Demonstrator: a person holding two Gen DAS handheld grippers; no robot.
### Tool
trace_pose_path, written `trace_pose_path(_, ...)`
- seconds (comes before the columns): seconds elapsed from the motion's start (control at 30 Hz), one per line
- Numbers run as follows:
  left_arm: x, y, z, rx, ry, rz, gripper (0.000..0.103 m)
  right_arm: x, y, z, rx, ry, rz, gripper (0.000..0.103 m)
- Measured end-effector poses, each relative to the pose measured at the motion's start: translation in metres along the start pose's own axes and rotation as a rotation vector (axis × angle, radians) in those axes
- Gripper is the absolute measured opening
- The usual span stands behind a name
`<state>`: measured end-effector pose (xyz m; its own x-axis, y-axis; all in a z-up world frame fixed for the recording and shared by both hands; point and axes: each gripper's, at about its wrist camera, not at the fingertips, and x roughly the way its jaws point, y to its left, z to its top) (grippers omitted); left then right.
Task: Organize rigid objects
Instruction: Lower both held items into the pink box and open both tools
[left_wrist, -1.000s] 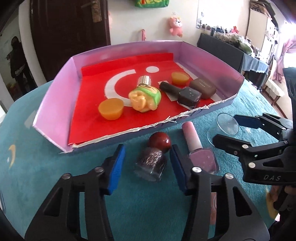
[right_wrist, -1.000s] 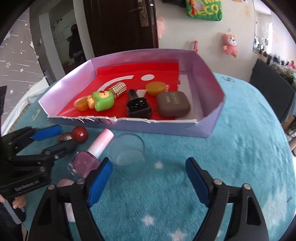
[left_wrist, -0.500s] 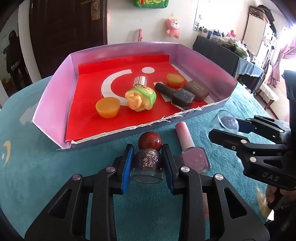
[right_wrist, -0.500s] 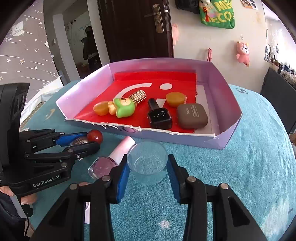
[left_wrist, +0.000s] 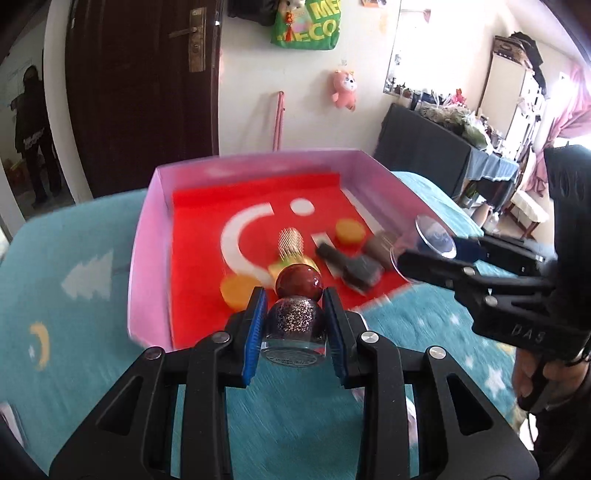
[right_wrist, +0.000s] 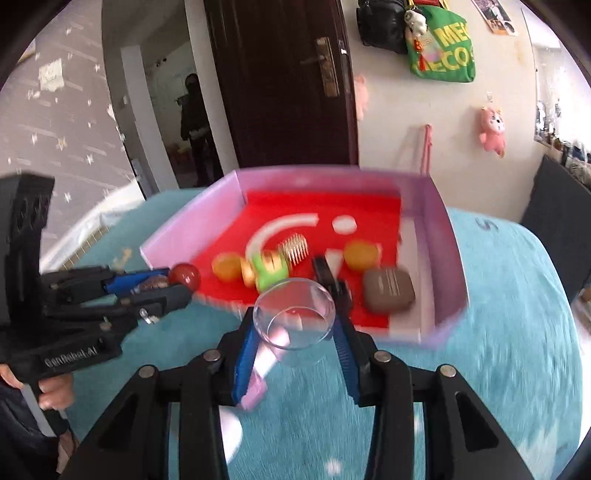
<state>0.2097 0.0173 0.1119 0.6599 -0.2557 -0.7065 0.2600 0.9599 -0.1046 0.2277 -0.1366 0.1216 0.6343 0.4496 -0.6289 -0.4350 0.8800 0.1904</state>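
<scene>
My left gripper (left_wrist: 294, 301) is shut on a glitter nail polish bottle (left_wrist: 295, 326) with a round red cap, held off the teal cloth at the near edge of the pink box (left_wrist: 147, 229). The right wrist view shows this bottle's cap (right_wrist: 184, 277) at the left. My right gripper (right_wrist: 295, 330) is shut on a clear plastic cup (right_wrist: 295, 317), raised in front of the box (right_wrist: 447, 258). In the left wrist view, that cup (left_wrist: 432, 236) hangs at the box's right wall. A pink nail polish bottle (right_wrist: 255, 391) lies on the cloth below the cup.
On the box's red liner lie two orange cups (right_wrist: 362, 253), a green and yellow toy (right_wrist: 269, 271) with a gold brush head, a dark nail polish bottle (left_wrist: 354, 264) and a brown case (right_wrist: 388, 290). Teal cloth (left_wrist: 74, 295) covers the table. A dark cabinet (left_wrist: 424, 155) stands at the right.
Both grippers have closed, the left on the glitter bottle and the right on the clear cup. Both have then risen off the cloth with them, towards the box.
</scene>
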Motion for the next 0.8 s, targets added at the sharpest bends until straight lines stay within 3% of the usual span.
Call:
trace_pose_path(0.13,0.033,0.015,0.031,-0.013,0.08,-0.013,0.029,0.033,-0.003,0.043,-0.014,0.048,-0.007,0.043)
trace_pose_path(0.3,0.07,0.021,0.054,0.032,0.127,0.076,0.029,0.085,-0.015,0.077,0.001,0.139,-0.055,0.043)
trace_pose_path(0.37,0.083,0.024,0.057,0.025,0.154,0.071,0.029,0.103,-0.02,0.085,0.015,0.178,-0.067,0.043)
trace_pose_path(0.6,0.116,0.036,0.056,-0.012,0.209,0.101,0.029,0.142,-0.026,0.089,0.01,0.283,-0.093,0.043)
trace_pose_path(0.8,0.123,0.036,0.057,-0.021,0.215,0.109,0.029,0.159,-0.03,0.083,0.009,0.32,-0.13,0.043)
